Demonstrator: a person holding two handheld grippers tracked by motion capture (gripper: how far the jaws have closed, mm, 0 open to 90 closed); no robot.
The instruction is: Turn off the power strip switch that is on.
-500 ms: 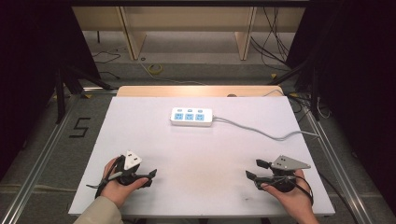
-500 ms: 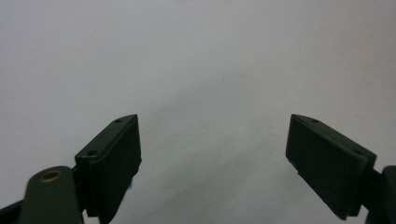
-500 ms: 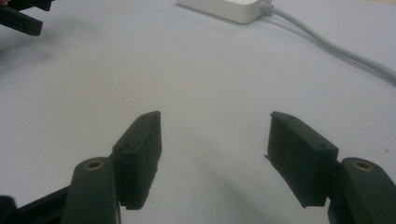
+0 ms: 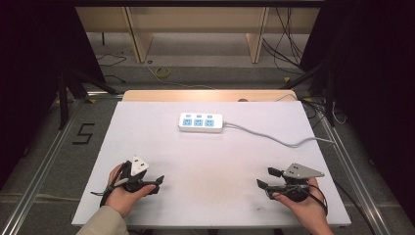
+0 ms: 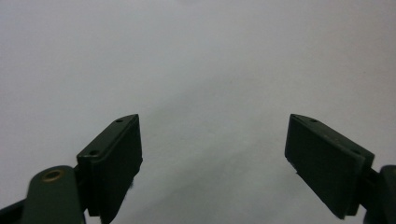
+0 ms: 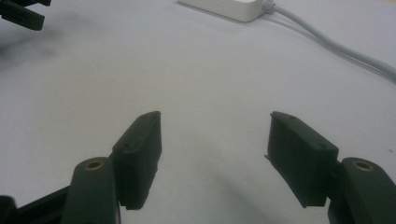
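Power strip (image 4: pixel 200 122), white, three blue-faced sockets, is lying toward twelve o'clock on the white table (image 4: pixel 215 161), cord (image 4: pixel 279 138) trailing to three o'clock; nothing is touching it, so any work looks unstarted. Left gripper (image 4: pixel 155 183) at seven o'clock and right gripper (image 4: pixel 269 178) at five are both gaping wide, empty. Against the earlier frame, nothing is shifting noticeably.

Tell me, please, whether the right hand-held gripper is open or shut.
Open. The right hand-held gripper shows its two jaws spread wide with bare table between them, holding nothing.
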